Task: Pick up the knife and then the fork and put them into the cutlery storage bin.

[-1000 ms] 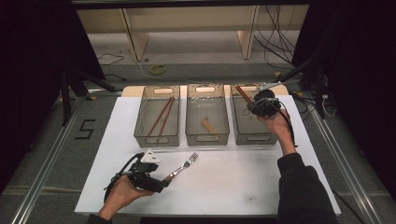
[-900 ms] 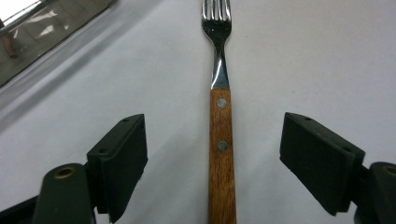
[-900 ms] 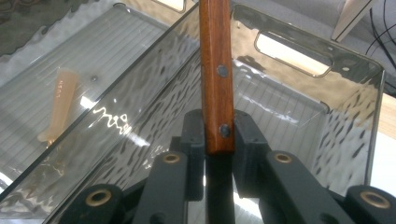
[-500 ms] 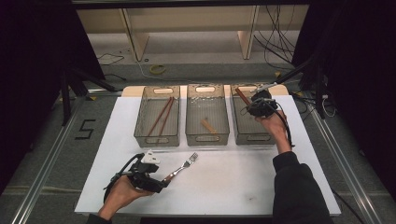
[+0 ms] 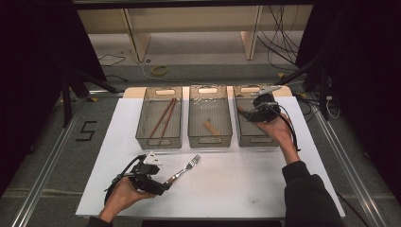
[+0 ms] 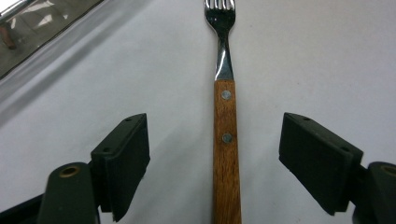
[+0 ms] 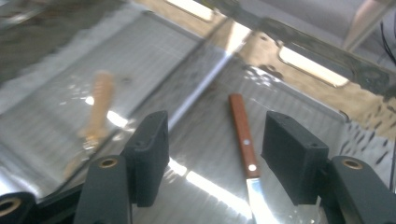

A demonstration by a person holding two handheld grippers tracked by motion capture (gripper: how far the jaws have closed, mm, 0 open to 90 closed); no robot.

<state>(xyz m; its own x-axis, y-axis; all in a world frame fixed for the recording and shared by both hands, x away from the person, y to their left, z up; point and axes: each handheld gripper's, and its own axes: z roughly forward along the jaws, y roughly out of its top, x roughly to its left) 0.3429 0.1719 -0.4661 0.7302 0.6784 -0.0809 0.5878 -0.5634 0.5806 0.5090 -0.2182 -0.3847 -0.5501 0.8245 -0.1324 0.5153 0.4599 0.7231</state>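
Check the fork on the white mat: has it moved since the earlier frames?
No. The fork lies in the same spot in front of the middle bin, between the open jaws of the left gripper.

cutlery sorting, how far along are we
Done: chopsticks lie in the left bin, and a knife lies in the right bin, where the right gripper has just been opening above it. In hand: the left gripper stands open around the fork. Left: binning it.
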